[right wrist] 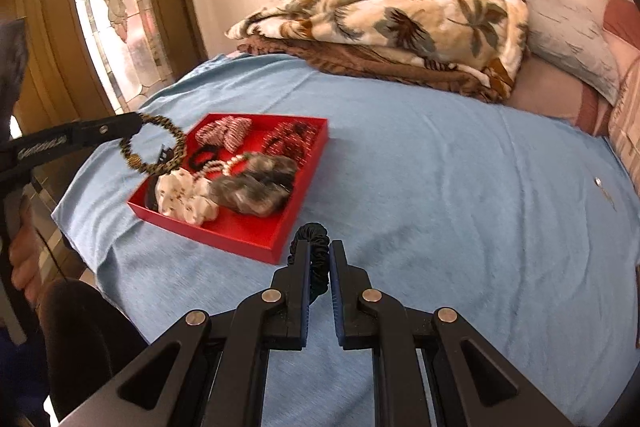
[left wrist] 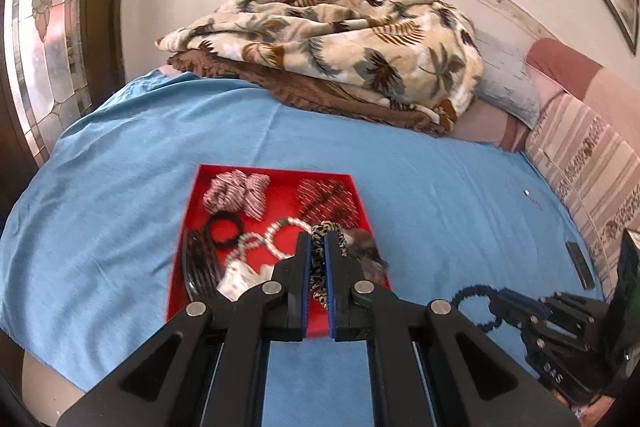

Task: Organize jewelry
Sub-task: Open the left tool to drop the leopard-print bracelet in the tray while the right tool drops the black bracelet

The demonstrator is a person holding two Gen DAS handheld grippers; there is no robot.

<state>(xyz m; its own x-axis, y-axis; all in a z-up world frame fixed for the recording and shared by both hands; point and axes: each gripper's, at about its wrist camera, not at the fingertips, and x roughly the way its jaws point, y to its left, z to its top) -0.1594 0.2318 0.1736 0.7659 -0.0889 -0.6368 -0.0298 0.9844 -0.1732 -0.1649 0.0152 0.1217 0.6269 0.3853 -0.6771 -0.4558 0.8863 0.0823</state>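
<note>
Between the left gripper's (left wrist: pixel 319 247) jaws a leopard-print scrunchie (left wrist: pixel 326 231) is pinched, hanging just above the near edge of the red tray (left wrist: pixel 280 195) of hair ties and bead bracelets on the bed. Right of that, the right gripper's (right wrist: pixel 319 251) jaws pinch a black scrunchie (right wrist: pixel 312 233) just beyond the tray's near corner. Both grips catch only thin fabric, so either loop could slip out or snag on the tray's contents.

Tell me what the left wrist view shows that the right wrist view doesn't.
Only the left wrist view: a black comb at the tray's near left and a dark flat object by the striped cushion. Only the right wrist view: a white floral scrunchie and a person's hand. Both: the red tray, the leopard scrunchie in the left gripper, and the black scrunchie in the right gripper.
</note>
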